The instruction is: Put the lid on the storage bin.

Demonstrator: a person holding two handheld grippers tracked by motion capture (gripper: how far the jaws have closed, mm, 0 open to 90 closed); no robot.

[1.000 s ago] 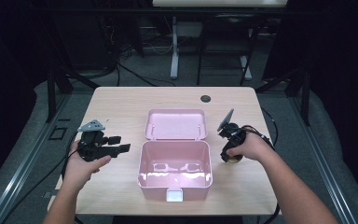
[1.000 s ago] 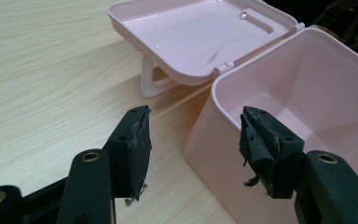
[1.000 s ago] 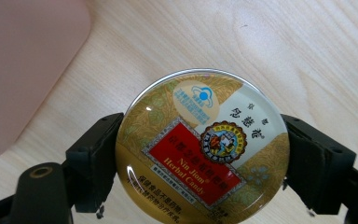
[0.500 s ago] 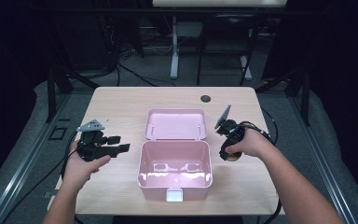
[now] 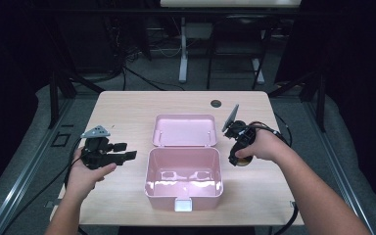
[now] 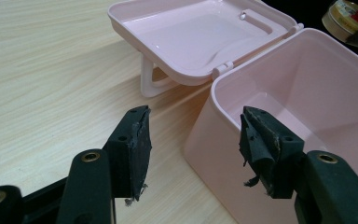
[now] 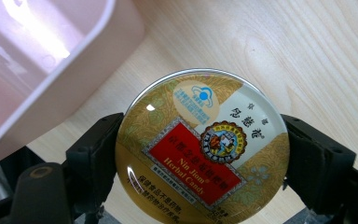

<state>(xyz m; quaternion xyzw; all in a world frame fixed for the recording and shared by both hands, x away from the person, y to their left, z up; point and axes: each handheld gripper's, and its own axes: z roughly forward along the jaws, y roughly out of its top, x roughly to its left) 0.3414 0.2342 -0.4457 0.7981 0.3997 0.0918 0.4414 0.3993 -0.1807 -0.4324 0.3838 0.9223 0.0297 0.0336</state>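
**Candy tin held beside the open box**

The right gripper (image 5: pixel 238 155) pinches a round candy tin (image 7: pixel 202 144) across its width, lid facing the camera, just off the pink box's (image 5: pixel 183 191) right wall — the box lies toward the person's left, so this hand is nearer. The left gripper (image 6: pixel 193 140) stands spread and empty at the box's left wall. The right gripper view gives the tin's label; the high view shows the lid (image 5: pixel 183 129) lying open behind the box on the table (image 5: pixel 127 105).

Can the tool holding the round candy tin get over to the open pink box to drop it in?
Probably yes. The right tool grips the candy tin just beside the pink box, whose lid is flipped back. Nothing lies between them, and the left tool waits on the box's other side.
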